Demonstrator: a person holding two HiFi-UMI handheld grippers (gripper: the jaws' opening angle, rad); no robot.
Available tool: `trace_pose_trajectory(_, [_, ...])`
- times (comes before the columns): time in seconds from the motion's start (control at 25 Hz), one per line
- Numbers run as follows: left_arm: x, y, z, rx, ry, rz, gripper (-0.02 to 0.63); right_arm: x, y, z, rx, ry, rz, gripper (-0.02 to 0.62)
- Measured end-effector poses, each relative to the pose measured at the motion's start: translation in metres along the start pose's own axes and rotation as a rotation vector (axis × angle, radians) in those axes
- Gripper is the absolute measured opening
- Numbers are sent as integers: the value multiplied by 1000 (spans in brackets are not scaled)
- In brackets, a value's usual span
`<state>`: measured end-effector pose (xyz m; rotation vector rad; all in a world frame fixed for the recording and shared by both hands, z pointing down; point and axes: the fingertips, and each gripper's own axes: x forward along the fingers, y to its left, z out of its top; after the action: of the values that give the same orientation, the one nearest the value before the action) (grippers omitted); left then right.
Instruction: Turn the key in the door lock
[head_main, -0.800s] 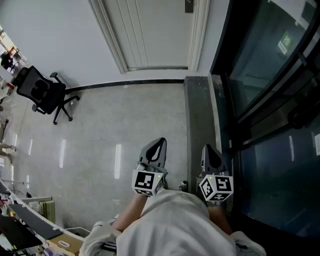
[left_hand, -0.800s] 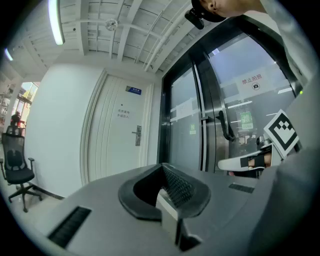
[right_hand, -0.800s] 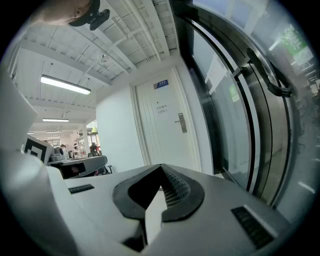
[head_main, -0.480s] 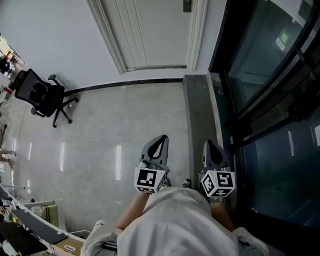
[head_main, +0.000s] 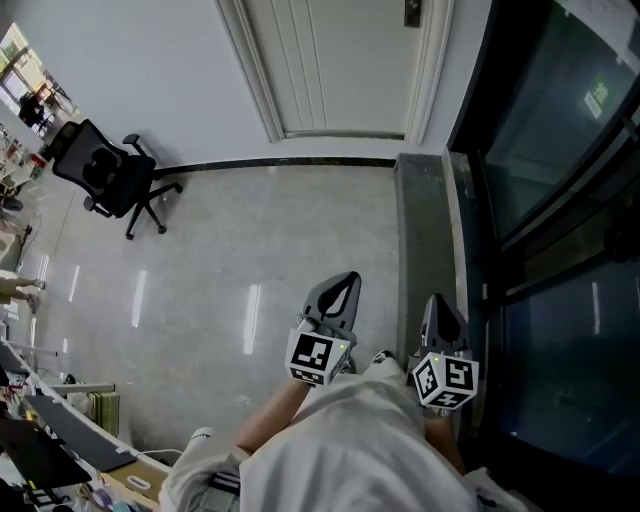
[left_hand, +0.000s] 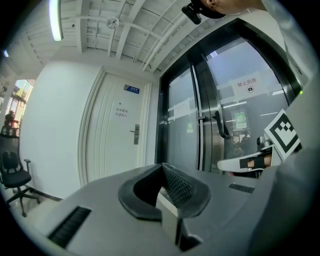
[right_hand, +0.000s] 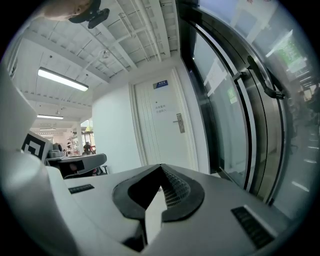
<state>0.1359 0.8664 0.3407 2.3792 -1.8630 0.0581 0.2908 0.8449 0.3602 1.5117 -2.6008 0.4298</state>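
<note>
One lock plate (right_hand: 179, 123) sits on the white door (head_main: 340, 70), well ahead of our claws; whether a key is in it we cannot tell. Our left claw (head_main: 347, 280) and right claw (head_main: 437, 302) are side by side, both closed tight on nothing. Dark glass doors (head_main: 560, 200) run just right of the right claw, and an office chair (head_main: 108, 176) stands far left of the left claw.

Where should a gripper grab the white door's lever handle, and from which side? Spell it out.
Take the lever handle on the white door by its free end, the left one in both gripper views. It lies level, so it is probably best to come straight at the door face with one jaw above and one below.
</note>
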Motion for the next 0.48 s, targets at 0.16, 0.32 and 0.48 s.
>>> trace_pose_trajectory(0.16, [19, -4, 2, 1, 3, -6, 10, 14, -18, 8, -20, -9, -14, 2])
trace_pose_trajectory(0.32, [37, -12, 12, 6, -16, 11, 9, 27, -34, 19, -64, -10, 21, 2])
trace_pose_trajectory(0.48, [53, -11, 19, 25, -26, 76, 9, 38, -50, 29, -99, -16, 53, 0])
